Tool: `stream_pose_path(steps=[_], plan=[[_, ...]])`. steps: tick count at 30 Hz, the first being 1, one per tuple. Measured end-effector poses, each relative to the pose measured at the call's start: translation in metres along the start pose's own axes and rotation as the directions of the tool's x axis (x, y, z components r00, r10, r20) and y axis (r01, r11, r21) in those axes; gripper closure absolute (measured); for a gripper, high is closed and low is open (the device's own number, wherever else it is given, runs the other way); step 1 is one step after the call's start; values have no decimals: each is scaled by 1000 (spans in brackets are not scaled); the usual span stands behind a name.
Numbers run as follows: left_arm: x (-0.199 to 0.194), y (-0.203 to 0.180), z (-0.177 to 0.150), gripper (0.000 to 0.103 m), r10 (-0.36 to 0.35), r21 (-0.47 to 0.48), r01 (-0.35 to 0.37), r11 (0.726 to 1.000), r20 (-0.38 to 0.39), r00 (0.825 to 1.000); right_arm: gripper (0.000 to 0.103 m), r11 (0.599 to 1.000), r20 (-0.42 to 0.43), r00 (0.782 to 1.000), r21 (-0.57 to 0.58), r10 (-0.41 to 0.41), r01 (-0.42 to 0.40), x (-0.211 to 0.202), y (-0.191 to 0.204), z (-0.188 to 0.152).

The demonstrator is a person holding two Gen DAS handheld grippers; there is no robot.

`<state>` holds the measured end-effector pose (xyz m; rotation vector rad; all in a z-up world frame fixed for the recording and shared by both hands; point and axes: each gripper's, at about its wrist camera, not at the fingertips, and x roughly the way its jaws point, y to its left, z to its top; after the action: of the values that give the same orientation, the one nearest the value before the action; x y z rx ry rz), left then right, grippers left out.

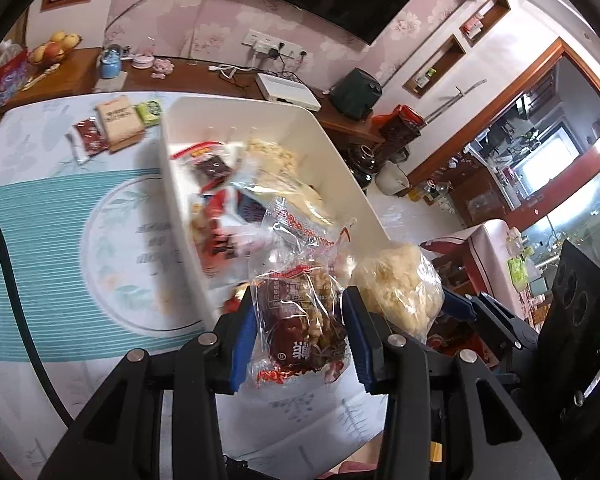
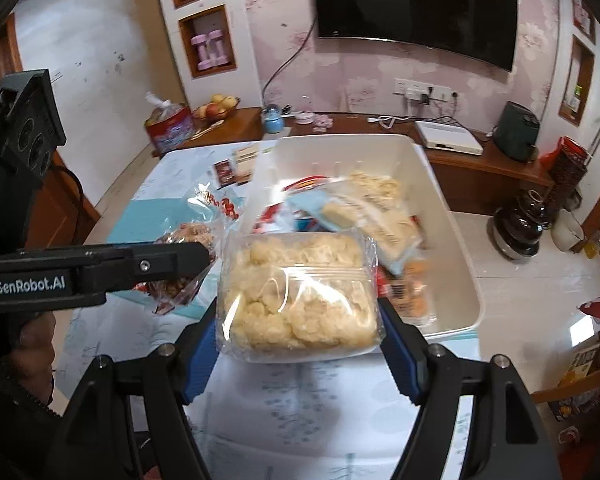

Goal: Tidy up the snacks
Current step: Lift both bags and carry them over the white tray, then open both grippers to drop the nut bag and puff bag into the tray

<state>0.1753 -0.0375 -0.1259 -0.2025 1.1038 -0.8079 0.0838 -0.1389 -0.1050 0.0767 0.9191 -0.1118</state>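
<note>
Living-room surroundings frame the work: a table (image 1: 32, 208) with a teal striped cloth fills the lower and left part of both views, with a wooden sideboard and a wall television behind it.

Near field, left wrist view: the left gripper (image 1: 302, 332) is clamped on a clear date-and-walnut packet (image 1: 300, 312), bottom centre of the frame. Both blue pads press the wrapper, and the packet hangs clear of the table. In the right wrist view the same packet appears at centre left, under the black finger of the left gripper.

Near field, right wrist view: the right gripper (image 2: 298, 322) is clamped on a wide clear pack of pale puffed snacks (image 2: 300, 292), lower centre of the frame. The jaws stand wide because the pack is wide; each pad bears on one side of the pack.

Middle field: a white bin (image 1: 340, 152) stands just beyond both grippers, at frame centre. It already contains several packets, including pale crackers and red wrappers. Both held items sit at its near rim, not yet inside.

Far field: three small packets (image 1: 112, 124) lie on the table at upper left of the left wrist view, beside the far left corner of the bin.

Progress estimate: well advanced. Remaining work appears to be placing the two held items, then collecting the three loose packets.
</note>
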Motion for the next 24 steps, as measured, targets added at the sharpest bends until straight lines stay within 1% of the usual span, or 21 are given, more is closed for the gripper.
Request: stream_pose_path(steps=[4, 7, 11, 14, 16, 19, 22, 24], plan=[[21, -12, 4, 62, -25, -7, 24, 1000, -12, 1000, 30, 1000, 0, 1000, 18, -21, 21, 5, -24, 1], [36, -20, 6, 62, -20, -11, 20, 1000, -28, 999, 30, 999, -2, 1000, 30, -30, 30, 12, -38, 3], [42, -21, 9, 62, -8, -24, 7, 1000, -40, 999, 29, 997, -13, 999, 61, -36, 37, 21, -55, 6], [42, -20, 14, 55, 16, -32, -17, 999, -32, 999, 29, 995, -34, 999, 90, -31, 34, 29, -63, 8], [40, -17, 17, 47, 37, -37, -38, 999, -22, 999, 29, 994, -53, 998, 108, -30, 35, 34, -66, 7], [38, -10, 22, 40, 70, -51, -71, 996, -12, 997, 27, 991, -78, 997, 127, -26, 35, 42, -71, 7], [35, -3, 25, 36, 90, -73, -90, 993, -1, 996, 23, 990, -81, 996, 135, -30, 41, 45, -74, 8], [32, 2, 26, 35, 111, -82, -110, 991, 5, 994, 16, 990, -76, 997, 137, -28, 38, 47, -75, 10]])
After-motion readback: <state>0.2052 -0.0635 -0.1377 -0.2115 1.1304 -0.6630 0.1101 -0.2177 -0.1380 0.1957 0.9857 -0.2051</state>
